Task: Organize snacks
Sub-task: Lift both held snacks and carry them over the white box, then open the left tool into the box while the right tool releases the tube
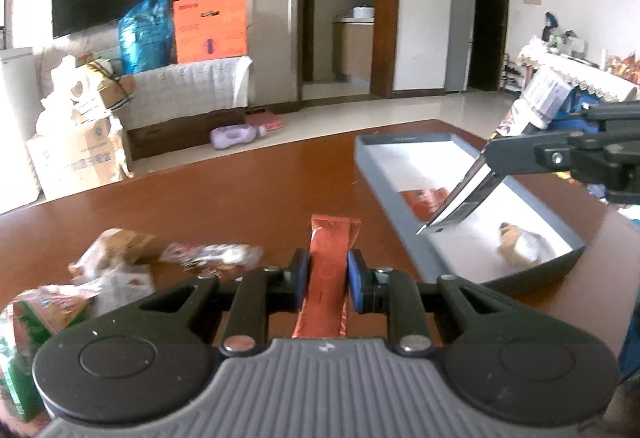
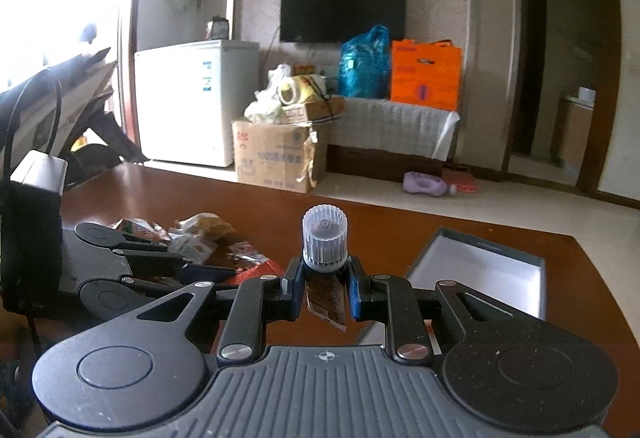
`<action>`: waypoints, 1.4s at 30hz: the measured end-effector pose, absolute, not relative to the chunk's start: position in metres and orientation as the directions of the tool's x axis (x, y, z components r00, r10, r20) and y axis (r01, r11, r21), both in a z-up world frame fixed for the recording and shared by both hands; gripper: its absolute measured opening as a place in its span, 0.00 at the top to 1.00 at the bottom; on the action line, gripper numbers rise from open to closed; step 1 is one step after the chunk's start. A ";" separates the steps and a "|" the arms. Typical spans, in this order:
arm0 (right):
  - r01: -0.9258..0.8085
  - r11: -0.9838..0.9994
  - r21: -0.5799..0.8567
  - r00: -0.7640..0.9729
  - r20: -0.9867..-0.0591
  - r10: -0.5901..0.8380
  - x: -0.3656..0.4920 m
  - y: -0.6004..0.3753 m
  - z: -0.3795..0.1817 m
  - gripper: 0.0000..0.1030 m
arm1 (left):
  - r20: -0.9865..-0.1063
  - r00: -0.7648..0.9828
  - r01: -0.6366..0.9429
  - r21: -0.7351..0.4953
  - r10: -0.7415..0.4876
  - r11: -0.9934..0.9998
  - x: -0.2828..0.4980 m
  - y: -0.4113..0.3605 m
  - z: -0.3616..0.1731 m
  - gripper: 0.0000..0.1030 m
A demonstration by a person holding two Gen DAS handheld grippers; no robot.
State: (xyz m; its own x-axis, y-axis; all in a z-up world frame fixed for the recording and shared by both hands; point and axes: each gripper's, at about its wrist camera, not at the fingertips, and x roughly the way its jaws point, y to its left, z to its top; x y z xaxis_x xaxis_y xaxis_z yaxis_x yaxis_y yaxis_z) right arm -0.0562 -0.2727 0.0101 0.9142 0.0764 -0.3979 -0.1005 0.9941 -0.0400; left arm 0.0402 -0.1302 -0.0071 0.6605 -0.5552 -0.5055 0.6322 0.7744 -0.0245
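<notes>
Snacks to sort: orange stick packet (image 1: pixel 326 270) pinched upright in the left hand-held gripper (image 1: pixel 327 280), capped pouch (image 2: pixel 325 266) pinched in the right hand-held gripper (image 2: pixel 324 292), the rest heaped as loose wrappers (image 1: pixel 120 270) on the tabletop (image 1: pixel 240 190).

Best done one side at a time. Carry the pouch fully over the grey box (image 1: pixel 400 238) before letting go, low enough not to bounce out. Aim for bare white floor, away from the red packet (image 1: pixel 424 200) and the tan snack (image 1: pixel 516 242) already inside. Keep the left packet back meanwhile, clear of the right arm's path.

Left: blue pads (image 1: pixel 356 284) nearly together, pressed on both sides of the orange packet. Right: closed narrowly at the pouch's neck, just under its ribbed clear cap (image 2: pixel 325 234), foil body hanging over the box in the left view.
</notes>
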 end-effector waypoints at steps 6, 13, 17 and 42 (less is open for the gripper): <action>-0.015 0.999 -0.035 0.921 -0.389 0.001 -0.068 -0.305 0.010 0.77 | -0.488 0.628 0.667 -0.063 -0.606 0.742 0.033 -0.170 -0.004 0.82; 0.060 0.998 -0.005 0.891 -0.450 -0.056 -0.072 -0.342 -0.007 0.77 | -0.481 0.580 0.716 -0.083 -0.657 0.693 0.024 -0.221 -0.010 0.82; 0.070 0.997 0.011 0.878 -0.475 -0.056 -0.069 -0.349 -0.015 0.77 | -0.490 0.554 0.735 -0.091 -0.673 0.672 0.022 -0.250 -0.018 0.82; 0.107 0.993 -0.054 0.805 -0.581 -0.118 0.012 -0.362 -0.031 0.77 | -0.477 0.535 0.758 -0.094 -0.697 0.646 0.034 -0.292 -0.029 0.49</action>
State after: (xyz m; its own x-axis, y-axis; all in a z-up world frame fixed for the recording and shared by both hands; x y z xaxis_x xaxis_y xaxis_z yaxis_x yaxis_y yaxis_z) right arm 0.0120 -0.3617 -0.0305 0.8052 -0.1183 -0.5811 0.1067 0.9928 -0.0543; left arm 0.0342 -0.2922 -0.0290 0.5349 -0.6973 -0.4771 0.7580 0.6455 -0.0937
